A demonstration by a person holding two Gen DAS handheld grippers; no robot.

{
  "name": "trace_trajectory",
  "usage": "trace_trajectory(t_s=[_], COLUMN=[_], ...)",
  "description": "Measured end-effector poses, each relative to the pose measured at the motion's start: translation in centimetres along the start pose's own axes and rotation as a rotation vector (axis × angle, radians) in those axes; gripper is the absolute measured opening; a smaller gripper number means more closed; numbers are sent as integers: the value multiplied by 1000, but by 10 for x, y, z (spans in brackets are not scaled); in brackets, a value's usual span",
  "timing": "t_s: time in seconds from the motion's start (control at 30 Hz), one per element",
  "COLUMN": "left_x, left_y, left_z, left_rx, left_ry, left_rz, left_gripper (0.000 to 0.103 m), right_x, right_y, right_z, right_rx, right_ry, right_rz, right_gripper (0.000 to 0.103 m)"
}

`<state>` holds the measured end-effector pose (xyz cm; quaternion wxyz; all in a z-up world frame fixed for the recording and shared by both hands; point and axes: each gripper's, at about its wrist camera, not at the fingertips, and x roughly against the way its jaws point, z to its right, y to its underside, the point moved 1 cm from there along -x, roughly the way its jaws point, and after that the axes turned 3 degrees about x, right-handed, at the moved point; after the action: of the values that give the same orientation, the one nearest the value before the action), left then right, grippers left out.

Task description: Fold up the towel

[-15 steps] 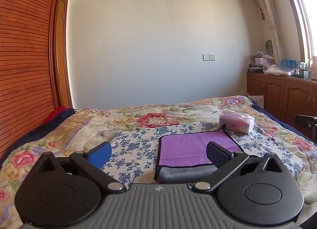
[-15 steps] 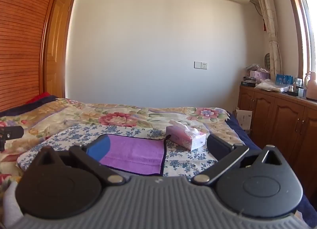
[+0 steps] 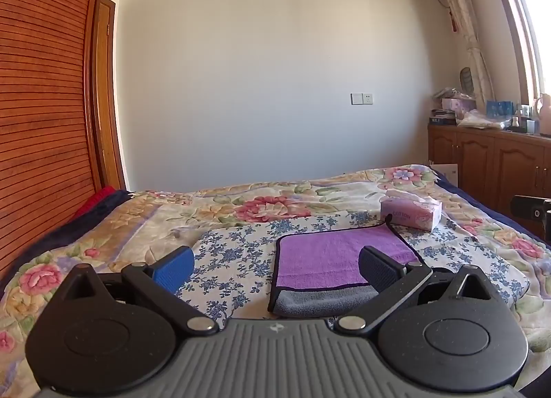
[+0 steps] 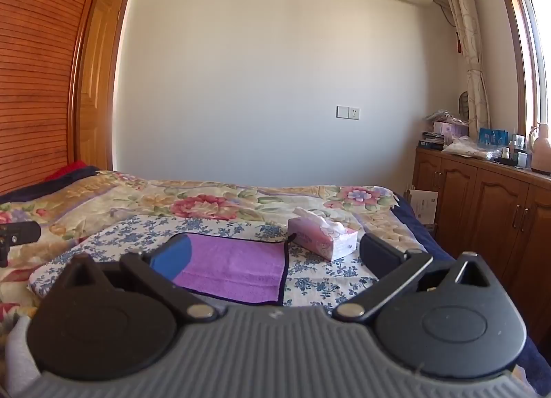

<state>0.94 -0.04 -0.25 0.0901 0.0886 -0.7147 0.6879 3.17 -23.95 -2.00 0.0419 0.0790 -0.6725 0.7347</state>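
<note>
A purple towel (image 3: 330, 260) with a dark border and grey underside lies folded flat on a blue-flowered cloth (image 3: 237, 249) on the bed; it also shows in the right wrist view (image 4: 237, 268). My left gripper (image 3: 275, 267) is open and empty, held above the bed just short of the towel's near grey edge. My right gripper (image 4: 275, 256) is open and empty, held in front of the towel's right half. Neither gripper touches the towel.
A pink tissue box (image 3: 411, 213) stands just beyond the towel's far right corner, also in the right wrist view (image 4: 322, 237). The floral bedspread (image 3: 268, 201) covers the bed. Wooden cabinets (image 4: 482, 205) run along the right. A slatted wooden wall (image 3: 41, 122) is at left.
Both grippers have barely moved; the views have shifted very slightly. The towel lies as before.
</note>
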Motion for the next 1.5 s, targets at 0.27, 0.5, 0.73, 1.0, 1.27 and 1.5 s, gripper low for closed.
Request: trace_trajectory(t_s=[0.27, 0.5, 0.73, 1.0, 1.27, 1.5], left_x=[0, 0, 0, 1, -2, -4], left_y=[0, 0, 0, -1, 0, 5], left_z=[0, 0, 0, 0, -2, -2], left_rx=[-3, -5, -5, -2, -1, -1], left_ry=[0, -1, -2, 2, 0, 0], left_rz=[0, 1, -1, -3, -4, -8], left_gripper=[103, 103, 103, 103, 103, 103], right_x=[0, 0, -1, -1, -1, -1], right_y=[0, 0, 0, 0, 1, 1], right_z=[-1, -1, -1, -1, -1, -1], right_rx=[-1, -1, -1, -2, -2, -2], right_ry=[1, 0, 0, 1, 1, 0], right_rz=[0, 0, -1, 0, -1, 0], right_gripper=[103, 103, 103, 103, 103, 103])
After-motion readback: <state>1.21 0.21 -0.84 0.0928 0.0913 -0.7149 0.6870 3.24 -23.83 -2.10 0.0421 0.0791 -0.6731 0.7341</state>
